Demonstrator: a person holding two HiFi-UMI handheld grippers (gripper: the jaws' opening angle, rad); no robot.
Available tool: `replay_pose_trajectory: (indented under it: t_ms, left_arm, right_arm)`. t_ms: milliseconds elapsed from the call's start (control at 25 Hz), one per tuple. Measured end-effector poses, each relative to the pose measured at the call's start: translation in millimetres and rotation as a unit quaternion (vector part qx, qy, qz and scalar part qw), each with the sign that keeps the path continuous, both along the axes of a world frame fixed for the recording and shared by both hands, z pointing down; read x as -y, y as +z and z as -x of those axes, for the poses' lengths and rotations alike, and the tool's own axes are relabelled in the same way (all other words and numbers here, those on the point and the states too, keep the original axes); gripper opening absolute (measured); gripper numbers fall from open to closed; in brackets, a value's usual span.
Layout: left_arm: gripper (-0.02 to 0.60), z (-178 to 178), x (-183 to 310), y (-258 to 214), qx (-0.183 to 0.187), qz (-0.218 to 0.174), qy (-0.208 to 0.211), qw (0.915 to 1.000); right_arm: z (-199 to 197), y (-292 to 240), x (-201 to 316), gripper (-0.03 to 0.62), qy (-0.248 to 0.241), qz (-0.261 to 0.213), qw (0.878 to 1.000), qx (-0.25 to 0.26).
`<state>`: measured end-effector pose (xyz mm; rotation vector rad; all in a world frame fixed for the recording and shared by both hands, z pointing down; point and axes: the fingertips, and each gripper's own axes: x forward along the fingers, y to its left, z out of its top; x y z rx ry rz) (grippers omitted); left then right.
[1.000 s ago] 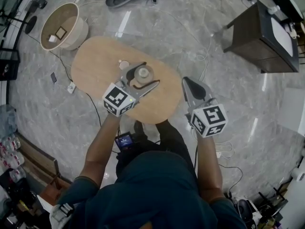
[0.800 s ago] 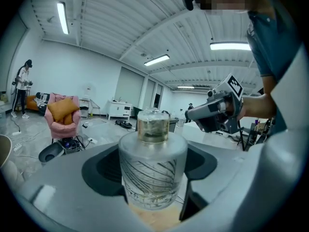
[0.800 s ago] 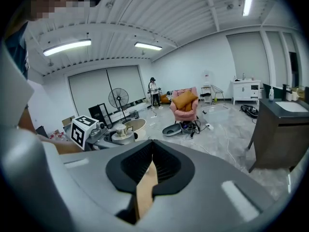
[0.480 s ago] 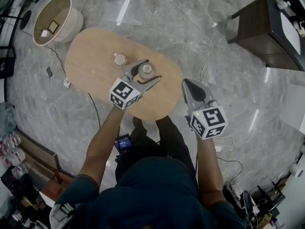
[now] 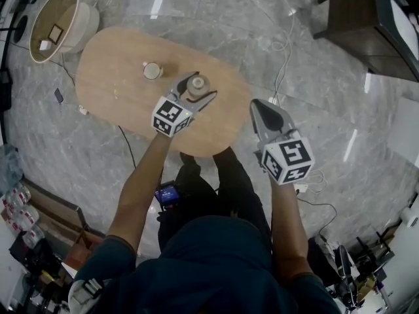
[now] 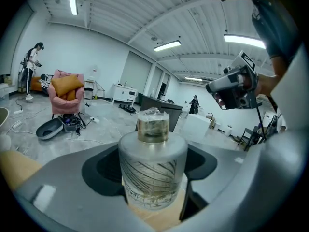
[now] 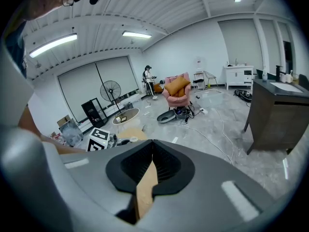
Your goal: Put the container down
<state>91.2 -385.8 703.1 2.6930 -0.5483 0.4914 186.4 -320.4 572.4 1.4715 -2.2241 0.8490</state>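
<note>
The container (image 5: 198, 84) is a frosted glass bottle with a short clear stopper. It stands upright between my left gripper's (image 5: 202, 87) jaws, above the right part of the oval wooden table (image 5: 111, 77). In the left gripper view the bottle (image 6: 152, 170) fills the gap and both pads lie against its sides. I cannot tell whether its base touches the wood. My right gripper (image 5: 256, 104) hangs to the right of the table's edge, over the floor. Its jaws (image 7: 150, 146) are shut with nothing between them.
A small round white lid (image 5: 152, 70) lies on the table left of the container. A beige round tub (image 5: 55, 21) stands on the floor at the far left and a dark cabinet (image 5: 366, 25) at the far right. Cables run across the marble floor.
My left gripper and the container have drifted right, farther from the small white lid. The head view has shifted, so the table sits higher and more to the left. The right gripper has barely moved.
</note>
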Motion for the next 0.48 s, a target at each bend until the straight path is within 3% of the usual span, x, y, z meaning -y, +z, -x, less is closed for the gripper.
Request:
replay_pose_trajectory:
  t_ms: [480]
  left_arm:
    - [0.333,-11.4,1.1,107.5,0.053,0.018,0.027,0.9981]
  right_arm:
    - [0.2,50.4,-1.1,0.011,0.009,0.026,1.0,-0.005]
